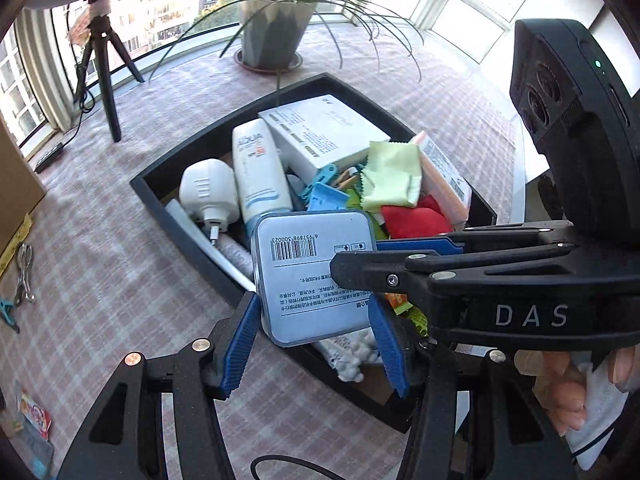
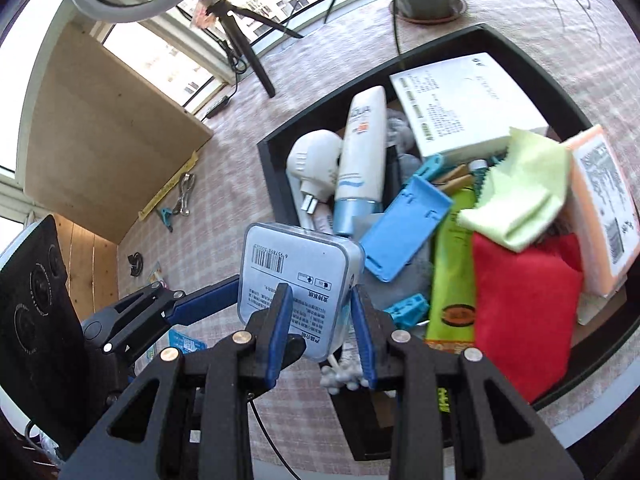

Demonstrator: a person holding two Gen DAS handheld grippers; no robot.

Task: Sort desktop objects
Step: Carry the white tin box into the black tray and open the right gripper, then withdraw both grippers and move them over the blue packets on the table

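A flat blue-grey tin with a barcode label hangs over the near edge of the black tray, held by both grippers. My left gripper is shut on the tin across its width, with a blue pad on each side edge. From the right, my right gripper reaches in and is shut across the tin's thin side. In the right wrist view the same tin sits between the right gripper pads. The left gripper's fingers come in from the left.
The tray holds a white plug, a white tube, a white carton, green cloth, red cloth and blue plastic parts. A tripod, a plant pot, metal clips and cardboard stand around it.
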